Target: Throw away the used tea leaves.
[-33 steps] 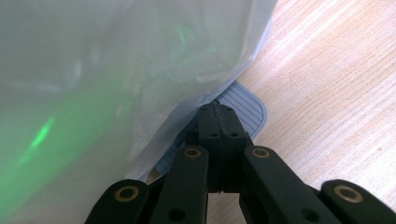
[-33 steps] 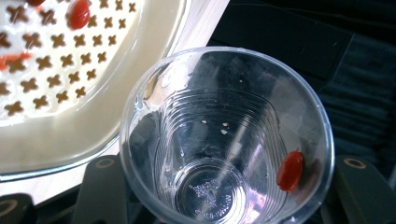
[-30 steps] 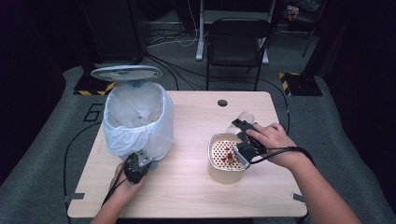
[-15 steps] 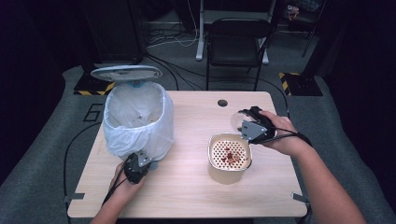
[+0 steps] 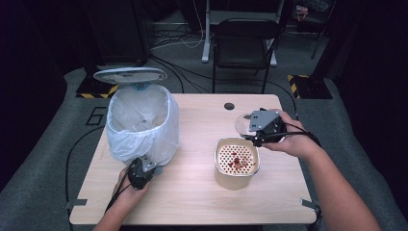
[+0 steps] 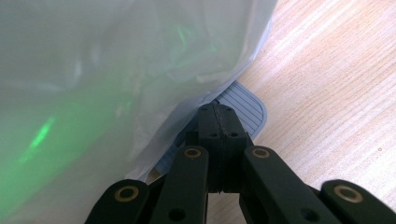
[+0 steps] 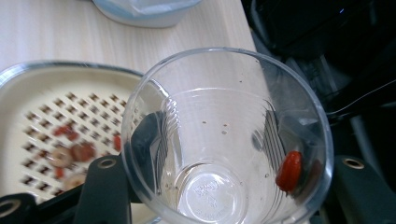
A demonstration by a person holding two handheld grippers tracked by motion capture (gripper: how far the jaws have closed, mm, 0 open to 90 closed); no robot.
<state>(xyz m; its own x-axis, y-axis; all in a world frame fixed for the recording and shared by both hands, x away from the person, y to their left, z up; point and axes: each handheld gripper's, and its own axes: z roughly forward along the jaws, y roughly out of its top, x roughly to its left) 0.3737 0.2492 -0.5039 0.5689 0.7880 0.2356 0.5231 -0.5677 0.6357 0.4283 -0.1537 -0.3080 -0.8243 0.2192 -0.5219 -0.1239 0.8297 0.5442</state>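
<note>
A bin lined with a white bag (image 5: pixel 142 122) stands at the table's left, its lid (image 5: pixel 130 75) raised. My left gripper (image 5: pixel 144 168) is at the bin's foot. In the left gripper view its jaws (image 6: pixel 218 116) are shut and their tips rest on the grey ribbed pedal (image 6: pixel 243 109). My right gripper (image 5: pixel 255 130) is shut on a clear plastic cup (image 5: pixel 242 124), just behind a beige strainer bowl (image 5: pixel 236 159) holding red bits. In the right gripper view the cup (image 7: pixel 224 140) is nearly empty, with one red piece (image 7: pixel 289 170) stuck to its inner wall.
The wooden table has a round cable hole (image 5: pixel 229 106) near its far edge. A black chair (image 5: pixel 245 43) stands behind the table, with cables on the floor around it. Bare tabletop lies between the bin and the strainer.
My right gripper carried the cup from over the strainer's rim back and to the right, away from the bowl. The left gripper stayed on the pedal and the lid stayed up.
</note>
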